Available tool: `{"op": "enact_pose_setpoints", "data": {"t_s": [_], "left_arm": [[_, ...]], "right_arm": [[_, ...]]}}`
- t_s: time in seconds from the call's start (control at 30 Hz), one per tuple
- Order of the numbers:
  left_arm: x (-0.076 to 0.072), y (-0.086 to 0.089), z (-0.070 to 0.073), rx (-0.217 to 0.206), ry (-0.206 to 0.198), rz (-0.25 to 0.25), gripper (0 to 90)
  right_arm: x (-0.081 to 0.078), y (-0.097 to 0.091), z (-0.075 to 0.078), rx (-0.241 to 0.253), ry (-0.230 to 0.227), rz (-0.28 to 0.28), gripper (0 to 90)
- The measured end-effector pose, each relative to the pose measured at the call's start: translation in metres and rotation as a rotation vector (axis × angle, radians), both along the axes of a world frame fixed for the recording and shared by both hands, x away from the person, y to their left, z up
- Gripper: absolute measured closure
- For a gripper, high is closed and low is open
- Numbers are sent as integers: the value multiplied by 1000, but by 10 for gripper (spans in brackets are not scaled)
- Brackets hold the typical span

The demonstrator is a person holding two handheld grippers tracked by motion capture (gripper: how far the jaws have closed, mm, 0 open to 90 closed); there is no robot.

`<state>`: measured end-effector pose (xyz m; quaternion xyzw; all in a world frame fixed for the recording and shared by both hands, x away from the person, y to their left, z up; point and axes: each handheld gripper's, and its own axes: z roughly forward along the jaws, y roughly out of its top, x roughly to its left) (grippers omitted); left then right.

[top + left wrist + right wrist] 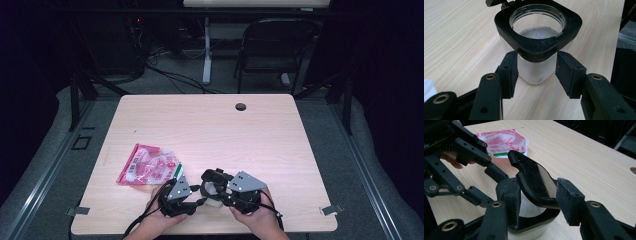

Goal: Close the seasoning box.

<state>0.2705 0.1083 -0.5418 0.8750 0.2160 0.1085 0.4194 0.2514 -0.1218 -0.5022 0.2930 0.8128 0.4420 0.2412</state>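
Overall light: bright on the table, dim to black in the room behind and at both sides.
Source: from overhead, by the even wash on the wood.
Shadows: soft and short under the jar and the pink packet.
Glare: a pale sheen on the open lid and on the jar's glass rim.
Focus: the high view is soft and grainy; near jaws in both gripper views are slightly blurred.
Distortion: wide-angle stretch at the gripper views' edges.
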Motion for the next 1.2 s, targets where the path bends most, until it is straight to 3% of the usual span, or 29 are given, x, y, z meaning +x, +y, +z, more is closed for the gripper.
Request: {"op": "enact_pose_setpoints", "data": {"t_s": [0.9, 1.2], "left_arm": [[1, 2, 1, -8, -1, 4, 521], [0, 2, 1, -9, -2, 3, 521]], "right_arm": [[-8, 3, -5, 13, 12, 38, 469], [-4, -8, -3, 53, 31, 4, 492]]}}
